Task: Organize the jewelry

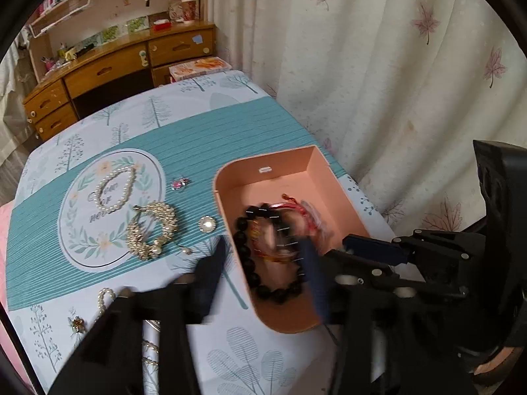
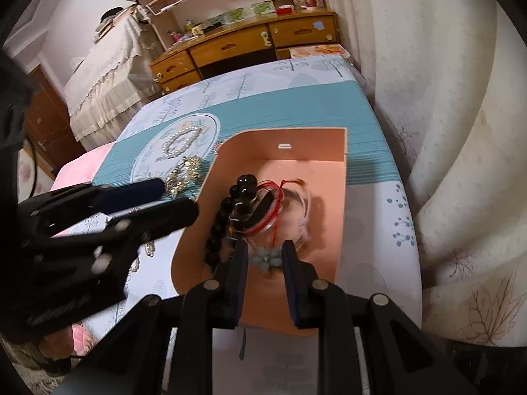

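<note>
Both grippers work at the peach tray (image 2: 332,171) near the tabletop's (image 1: 184,144) right edge. In the right wrist view, the right gripper (image 2: 265,256) reaches into the tray's near end with its fingers spread apart, a pale blue flower piece (image 2: 266,258) lying loose between the fingertips. The left gripper (image 1: 263,263) is blurred but parted, one finger (image 1: 210,263) outside the tray's left wall and the other over a black bead bracelet (image 1: 250,263) inside, grasping nothing. Red cord bracelets (image 1: 296,210) lie against the black beads. Left of the tray, on the teal band, lie a pearl strand (image 1: 113,189), a gold-and-pearl cluster bracelet (image 1: 151,230), a round pearl brooch (image 1: 207,223) and a small pink gem (image 1: 179,183). Script under the pearl strand is unreadable.
</note>
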